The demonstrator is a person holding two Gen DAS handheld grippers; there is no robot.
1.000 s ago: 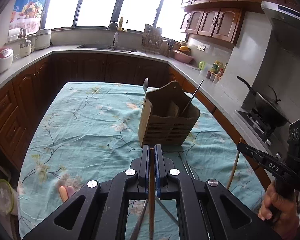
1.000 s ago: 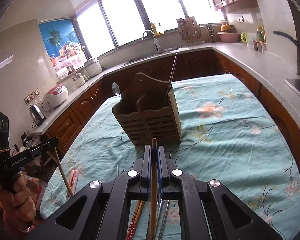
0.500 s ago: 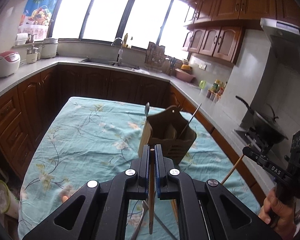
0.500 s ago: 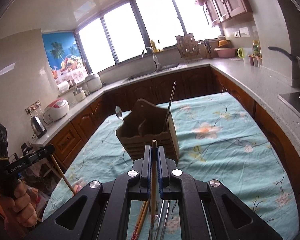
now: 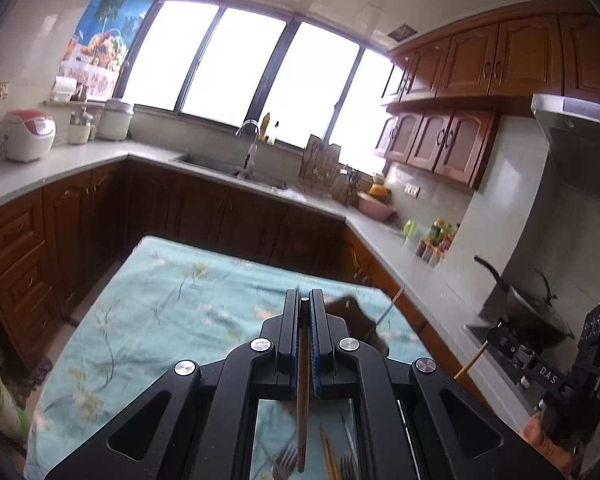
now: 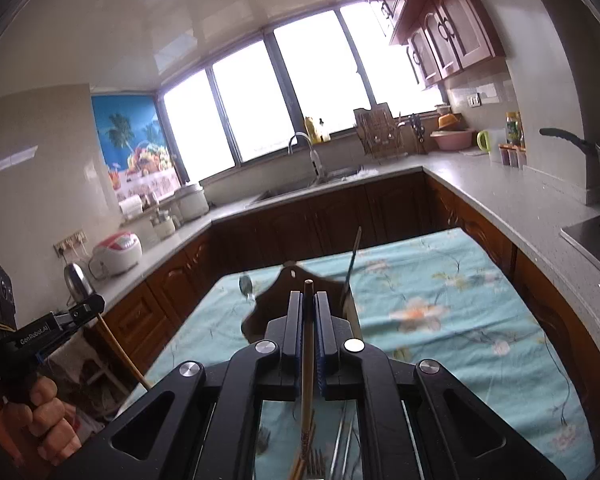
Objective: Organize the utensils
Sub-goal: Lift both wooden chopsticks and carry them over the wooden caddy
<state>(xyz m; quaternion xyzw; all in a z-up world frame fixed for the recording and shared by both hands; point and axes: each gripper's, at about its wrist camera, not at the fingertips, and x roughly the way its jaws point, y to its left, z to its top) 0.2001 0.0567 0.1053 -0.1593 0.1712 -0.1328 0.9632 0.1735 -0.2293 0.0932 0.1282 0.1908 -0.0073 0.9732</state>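
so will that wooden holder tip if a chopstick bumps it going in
Possibly. The holder looks tall, narrow and probably light, and it stands on loose cloth, so a side knock could rock or slide it. The spoon and thin utensil inside add little weight.

Teal floral tablecloth (image 5: 172,304), brown holder (image 6: 276,300)

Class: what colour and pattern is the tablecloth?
Teal tablecloth with a pale floral print; clearest in the right wrist view.

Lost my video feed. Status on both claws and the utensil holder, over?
Left claw shut on a chopstick. Right claw shut on another chopstick. Wooden holder ahead on table, spoon inside. Path clear.
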